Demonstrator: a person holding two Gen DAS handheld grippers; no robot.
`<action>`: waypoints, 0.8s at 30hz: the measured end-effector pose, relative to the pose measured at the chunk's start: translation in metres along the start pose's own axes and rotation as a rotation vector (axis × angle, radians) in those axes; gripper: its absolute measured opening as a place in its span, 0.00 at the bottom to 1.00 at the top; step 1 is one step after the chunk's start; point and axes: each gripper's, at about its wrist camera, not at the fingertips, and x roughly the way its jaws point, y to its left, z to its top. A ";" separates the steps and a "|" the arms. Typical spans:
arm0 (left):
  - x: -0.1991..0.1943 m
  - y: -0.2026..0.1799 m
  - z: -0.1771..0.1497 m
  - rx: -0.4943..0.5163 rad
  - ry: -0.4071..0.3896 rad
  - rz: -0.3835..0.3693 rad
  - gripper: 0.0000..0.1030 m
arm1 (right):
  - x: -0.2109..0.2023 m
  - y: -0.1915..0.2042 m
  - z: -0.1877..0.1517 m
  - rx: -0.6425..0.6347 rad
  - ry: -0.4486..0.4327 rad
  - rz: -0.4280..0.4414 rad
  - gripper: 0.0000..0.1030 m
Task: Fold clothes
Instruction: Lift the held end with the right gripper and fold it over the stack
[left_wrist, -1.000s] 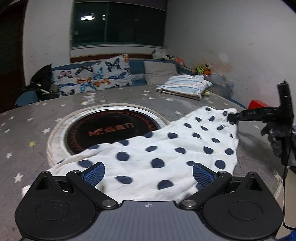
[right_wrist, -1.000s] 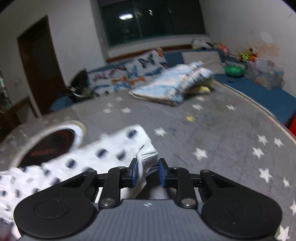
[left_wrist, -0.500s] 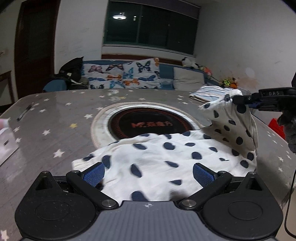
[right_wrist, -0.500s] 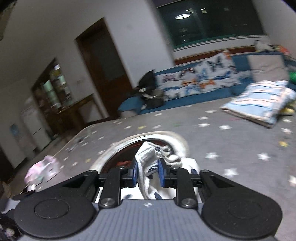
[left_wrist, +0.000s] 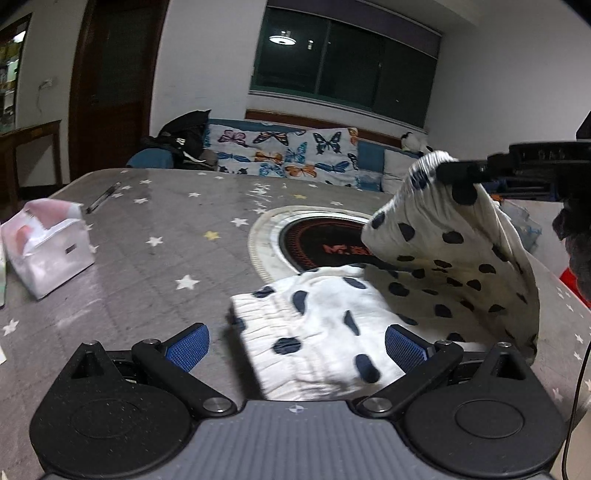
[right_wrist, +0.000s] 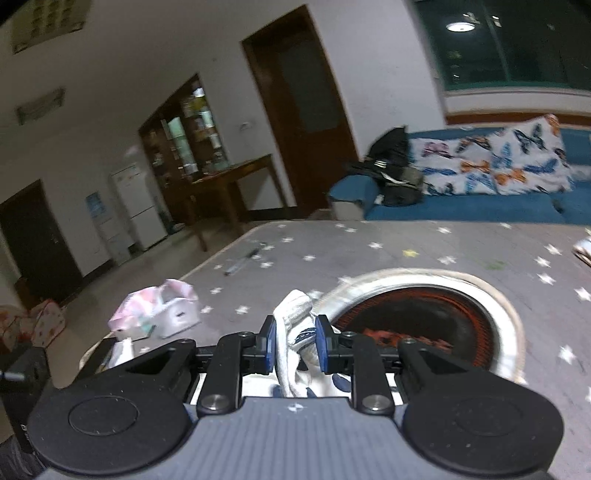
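Polka-dot garment (left_wrist: 325, 332) spread on star-patterned bench (left_wrist: 155, 266), just beside round burner plate (left_wrist: 317, 243). One end lifted clear above plate, pinched between clenched fingers of right tool (right_wrist: 294, 345). Left tool (left_wrist: 295, 345) released, pads wide apart over ribbed waistband. Tissue pack (left_wrist: 48, 251) well left of plate.

Dim room lit by a ceiling lamp (left_wrist: 282, 38); fisheye edges bend, right view motion-blurred
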 end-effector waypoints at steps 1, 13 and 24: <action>-0.001 0.003 -0.001 -0.007 -0.002 0.004 1.00 | 0.004 0.008 0.002 -0.012 0.000 0.016 0.20; -0.019 0.036 -0.006 -0.079 -0.028 0.072 1.00 | 0.037 0.078 -0.029 -0.271 0.119 0.108 0.21; -0.017 0.035 0.011 -0.082 -0.043 0.098 1.00 | 0.031 0.094 -0.057 -0.369 0.216 0.192 0.49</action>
